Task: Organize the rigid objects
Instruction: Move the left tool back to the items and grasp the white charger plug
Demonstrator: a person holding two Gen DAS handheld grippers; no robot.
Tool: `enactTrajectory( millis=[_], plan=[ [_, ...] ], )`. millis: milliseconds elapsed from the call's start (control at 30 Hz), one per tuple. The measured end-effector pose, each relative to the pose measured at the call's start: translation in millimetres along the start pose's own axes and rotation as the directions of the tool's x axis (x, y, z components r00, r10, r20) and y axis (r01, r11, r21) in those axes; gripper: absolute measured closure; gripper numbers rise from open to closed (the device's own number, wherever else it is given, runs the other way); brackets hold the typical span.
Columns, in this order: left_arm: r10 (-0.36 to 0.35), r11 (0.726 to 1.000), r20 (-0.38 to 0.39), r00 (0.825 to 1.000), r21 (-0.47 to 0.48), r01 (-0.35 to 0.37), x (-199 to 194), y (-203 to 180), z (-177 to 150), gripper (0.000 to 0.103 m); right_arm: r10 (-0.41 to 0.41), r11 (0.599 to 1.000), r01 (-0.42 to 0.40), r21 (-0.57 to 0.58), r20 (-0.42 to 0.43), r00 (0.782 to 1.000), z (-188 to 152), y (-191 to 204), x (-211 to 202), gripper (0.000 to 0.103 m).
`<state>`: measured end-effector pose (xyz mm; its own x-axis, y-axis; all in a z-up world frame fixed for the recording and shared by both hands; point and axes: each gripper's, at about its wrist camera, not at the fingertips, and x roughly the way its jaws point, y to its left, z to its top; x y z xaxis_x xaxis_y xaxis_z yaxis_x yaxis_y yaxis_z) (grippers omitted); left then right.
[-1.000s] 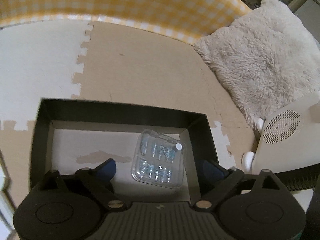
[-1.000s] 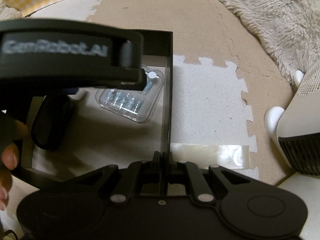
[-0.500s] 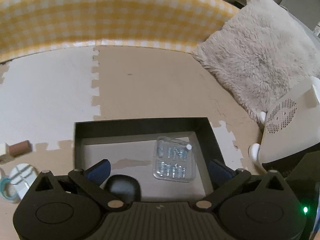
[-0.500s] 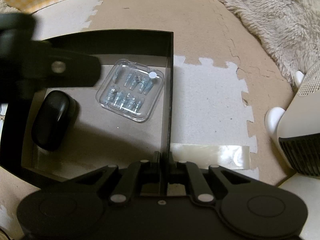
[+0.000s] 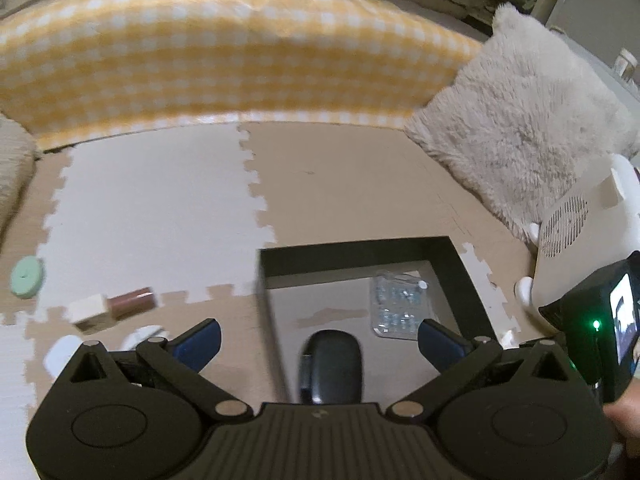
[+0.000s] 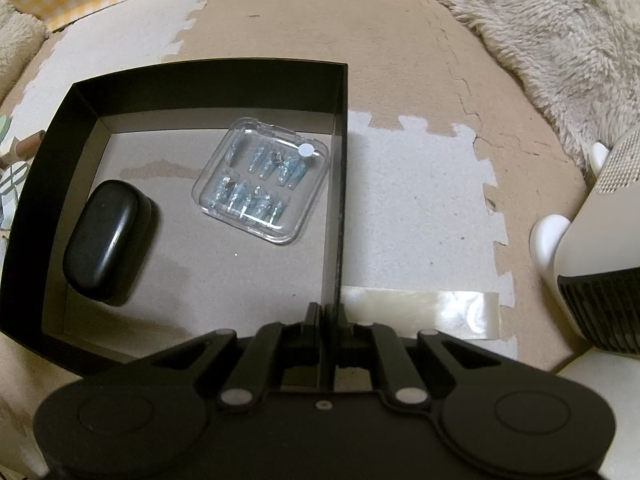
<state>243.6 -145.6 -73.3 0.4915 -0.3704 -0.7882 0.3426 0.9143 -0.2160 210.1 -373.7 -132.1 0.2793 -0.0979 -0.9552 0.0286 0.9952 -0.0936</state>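
In the box (image 6: 200, 74), the case (image 6: 106, 240) lies left and the blister pack (image 6: 264, 184) right, apart. Left of the box on the mat (image 5: 160, 200) lie a tube (image 5: 132, 302) and a disc (image 5: 26, 277); right stands a heater (image 6: 600, 240).

- Black open-topped box (image 6: 208, 88): shallow, dark walls, grey cardboard floor; sits on the foam mat. Its right wall runs straight down into the closed fingers of the right gripper (image 6: 330, 316), which pinch that wall.
- Black rounded case (image 6: 106, 236): glossy, oval, lying flat on the box floor at the left side, near the left wall, lid closed.
- Clear plastic case (image 6: 266, 184): square, rounded corners, holds two rows of small bluish pieces; lies flat, turned slightly, near the right wall. Small white dot at one corner.
- The two cases are apart, not touching.
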Motion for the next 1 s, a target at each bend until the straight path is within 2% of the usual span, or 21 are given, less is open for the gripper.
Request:
enactTrajectory(
  millis=[300, 600, 833, 933, 1000],
  plan=[
    [0.033, 0.999, 0.092, 0.995, -0.011, -0.033, -42.5, 46.8, -11.6, 0.0, 0.005, 1.0, -0.005, -0.016, 0.006, 1.0, -1.3, 0.2, -0.5, 0.095],
    [0.095, 0.991, 0.142, 0.985, -0.107, -0.08, -75.1, 90.0, -30.1, 0.0, 0.049, 0.998, -0.048, -0.038, 0.021, 0.999, -5.2, -4.5, -2.5, 0.096],
    [0.169, 0.974, 0.146, 0.975, -0.173, -0.143, -88.8, 109.7, -50.6, 0.0, 0.067, 0.995, -0.064, -0.083, 0.043, 0.997, -8.4, -4.2, -3.7, 0.096],
    [0.176, 0.971, 0.123, 0.977, -0.186, -0.151, -87.4, 109.5, -62.9, 0.0, 0.075, 0.992, -0.068, -0.103, 0.067, 0.995, -12.6, -3.9, -4.8, 0.096],
    [0.163, 0.978, 0.115, 0.98, -0.151, -0.145, -83.8, 105.6, -69.1, 0.0, 0.079, 0.991, -0.069, -0.111, 0.084, 0.993, -15.3, -4.4, -5.5, 0.095]
  ],
)
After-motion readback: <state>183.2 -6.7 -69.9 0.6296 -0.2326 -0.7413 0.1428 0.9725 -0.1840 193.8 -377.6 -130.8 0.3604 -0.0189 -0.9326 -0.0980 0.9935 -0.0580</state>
